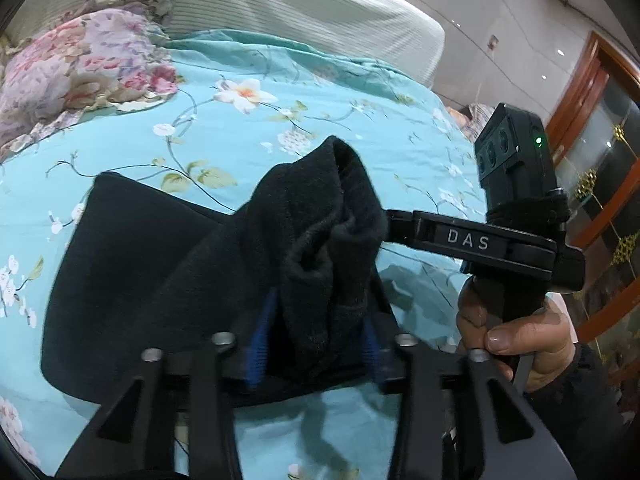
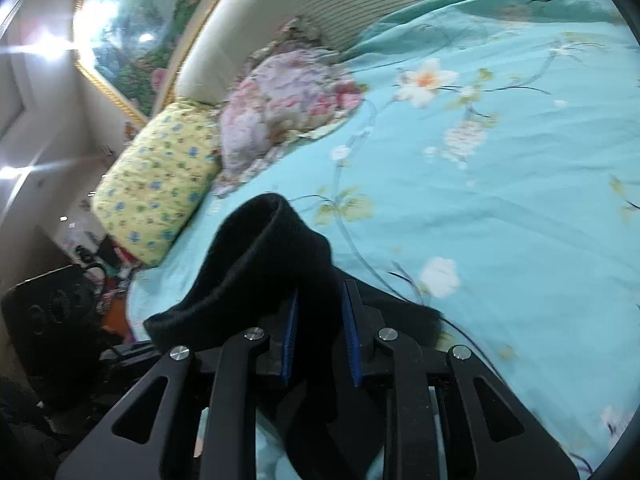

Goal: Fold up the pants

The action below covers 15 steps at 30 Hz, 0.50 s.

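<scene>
The black pants [image 1: 160,264] lie partly on the turquoise flowered bedspread [image 1: 280,120], with one end lifted. My left gripper [image 1: 316,320] is shut on a bunched fold of the pants, blue pads on either side. My right gripper [image 1: 384,224] comes in from the right in the left wrist view and grips the same raised end. In the right wrist view my right gripper [image 2: 320,320] is shut on a thick fold of the pants [image 2: 260,260], which curls up over the fingers.
A pink flowered pillow [image 1: 76,68] and a yellow patterned pillow [image 2: 156,184] lie at the head of the bed by the ribbed headboard [image 1: 300,4]. A wooden door [image 1: 600,160] stands at the right. The bed edge and floor clutter [image 2: 100,272] lie at the left.
</scene>
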Each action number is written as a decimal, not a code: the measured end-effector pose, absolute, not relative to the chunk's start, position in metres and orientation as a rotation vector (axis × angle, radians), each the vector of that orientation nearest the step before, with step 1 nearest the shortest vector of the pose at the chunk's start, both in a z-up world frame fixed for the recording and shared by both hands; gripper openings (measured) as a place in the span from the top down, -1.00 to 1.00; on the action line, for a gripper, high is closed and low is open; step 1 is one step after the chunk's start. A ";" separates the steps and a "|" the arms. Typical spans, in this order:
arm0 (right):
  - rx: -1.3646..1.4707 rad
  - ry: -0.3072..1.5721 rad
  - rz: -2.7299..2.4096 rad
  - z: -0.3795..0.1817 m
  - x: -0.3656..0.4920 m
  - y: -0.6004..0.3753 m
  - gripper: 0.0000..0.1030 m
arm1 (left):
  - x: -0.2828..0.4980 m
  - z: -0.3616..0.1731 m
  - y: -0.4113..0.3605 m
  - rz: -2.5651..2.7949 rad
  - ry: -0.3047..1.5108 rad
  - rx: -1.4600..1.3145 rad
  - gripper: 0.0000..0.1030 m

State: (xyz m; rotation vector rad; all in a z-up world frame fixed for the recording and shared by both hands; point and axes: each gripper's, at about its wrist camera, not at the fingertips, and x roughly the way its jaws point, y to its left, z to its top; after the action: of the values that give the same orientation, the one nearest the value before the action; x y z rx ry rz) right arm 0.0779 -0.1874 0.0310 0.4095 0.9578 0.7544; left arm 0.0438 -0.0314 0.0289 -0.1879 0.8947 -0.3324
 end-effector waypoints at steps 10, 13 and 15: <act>0.499 0.919 0.494 0.045 0.047 -0.230 0.21 | 0.029 0.035 -0.038 -0.469 0.874 -0.167 -0.40; 0.525 0.926 0.453 0.047 0.039 -0.238 -0.05 | 0.024 0.044 -0.033 -0.485 0.849 -0.176 -0.49; 0.546 0.912 0.447 0.052 0.033 -0.240 -0.30 | 0.022 0.049 -0.025 -0.477 0.838 -0.190 -0.54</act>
State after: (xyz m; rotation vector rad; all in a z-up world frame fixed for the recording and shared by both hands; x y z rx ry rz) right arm 0.0325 -0.2401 0.0521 0.5461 0.9120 0.4473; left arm 0.0219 -0.0254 0.0488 -0.1901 0.8378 -0.4771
